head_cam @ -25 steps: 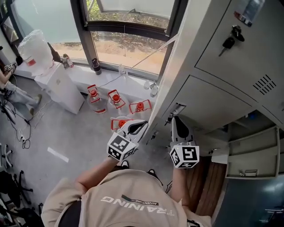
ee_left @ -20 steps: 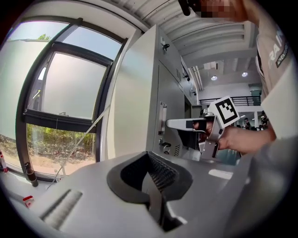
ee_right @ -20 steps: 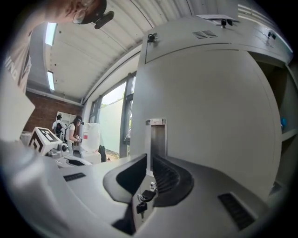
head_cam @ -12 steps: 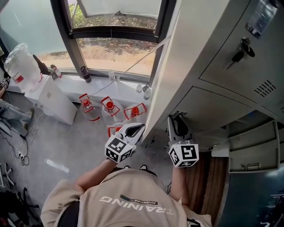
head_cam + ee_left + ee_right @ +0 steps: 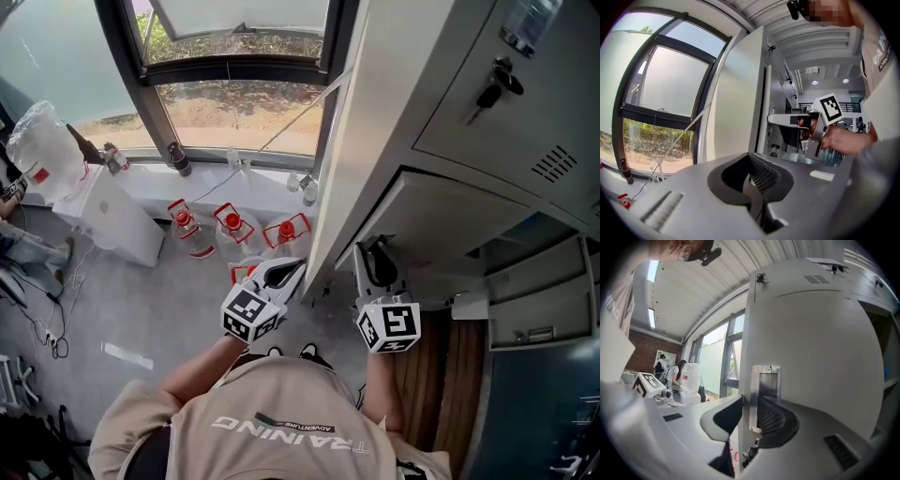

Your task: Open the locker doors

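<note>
The grey locker cabinet (image 5: 375, 122) fills the right of the head view. Its lower door (image 5: 450, 230) stands slightly ajar, with a dark gap along its top edge. My right gripper (image 5: 375, 253) is at that door's left edge. In the right gripper view the door's edge and its metal pull plate (image 5: 765, 387) sit between the jaws of the right gripper (image 5: 749, 425), which are opening and no longer pinch it. My left gripper (image 5: 292, 269) hangs left of the cabinet's side, and the left gripper view shows the left gripper (image 5: 752, 180) shut on nothing.
The upper locker door (image 5: 506, 122) is closed, with keys (image 5: 489, 89) in its lock. Further right another locker door (image 5: 534, 319) hangs open. Red-capped water bottles (image 5: 234, 225) and a white box (image 5: 117, 211) stand on the floor under the window.
The lower locker door has come out from the cabinet, so a dark gap now shows along its top. Both grippers stay almost where they were.
</note>
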A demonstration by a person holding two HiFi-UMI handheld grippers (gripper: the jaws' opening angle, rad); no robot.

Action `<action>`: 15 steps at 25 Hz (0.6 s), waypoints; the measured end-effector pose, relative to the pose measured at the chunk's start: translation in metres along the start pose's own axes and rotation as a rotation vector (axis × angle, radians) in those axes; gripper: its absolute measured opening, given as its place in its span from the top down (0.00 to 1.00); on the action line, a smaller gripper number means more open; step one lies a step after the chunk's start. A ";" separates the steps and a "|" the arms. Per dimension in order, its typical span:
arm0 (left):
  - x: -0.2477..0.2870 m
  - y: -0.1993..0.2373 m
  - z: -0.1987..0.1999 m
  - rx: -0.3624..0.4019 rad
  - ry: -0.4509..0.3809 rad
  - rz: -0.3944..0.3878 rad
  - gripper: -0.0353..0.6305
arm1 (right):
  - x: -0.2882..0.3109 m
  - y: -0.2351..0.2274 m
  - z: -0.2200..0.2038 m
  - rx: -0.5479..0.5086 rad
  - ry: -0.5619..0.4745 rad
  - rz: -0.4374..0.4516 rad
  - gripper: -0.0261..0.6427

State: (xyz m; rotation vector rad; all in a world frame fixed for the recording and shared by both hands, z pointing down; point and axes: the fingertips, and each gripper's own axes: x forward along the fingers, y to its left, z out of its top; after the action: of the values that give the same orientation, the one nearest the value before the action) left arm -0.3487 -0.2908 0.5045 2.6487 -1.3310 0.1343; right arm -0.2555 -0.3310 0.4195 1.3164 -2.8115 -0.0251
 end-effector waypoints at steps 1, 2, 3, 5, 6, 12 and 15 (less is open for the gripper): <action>-0.004 -0.002 -0.002 -0.001 0.004 0.000 0.94 | -0.007 0.003 0.000 0.001 0.001 0.000 0.84; -0.007 -0.004 -0.005 -0.003 0.007 -0.001 0.94 | -0.014 0.005 -0.001 -0.001 0.004 0.001 0.83; -0.009 -0.006 -0.007 -0.004 0.009 -0.002 0.94 | -0.022 0.008 -0.001 -0.006 0.007 0.001 0.83; -0.013 -0.012 -0.012 -0.007 0.015 -0.008 0.94 | -0.038 0.014 -0.002 -0.020 0.016 0.004 0.83; -0.014 -0.017 -0.014 -0.009 0.017 -0.013 0.94 | -0.047 0.016 -0.003 -0.024 0.022 0.006 0.83; -0.011 -0.069 -0.018 0.008 0.014 -0.047 0.94 | -0.123 0.016 -0.007 -0.025 0.037 0.016 0.83; -0.005 -0.104 -0.019 0.016 0.006 -0.054 0.94 | -0.163 0.009 -0.011 -0.022 0.043 0.026 0.82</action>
State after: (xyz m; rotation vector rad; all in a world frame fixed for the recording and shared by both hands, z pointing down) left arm -0.2680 -0.2222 0.5102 2.6925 -1.2606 0.1469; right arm -0.1574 -0.2002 0.4267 1.2608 -2.7837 -0.0264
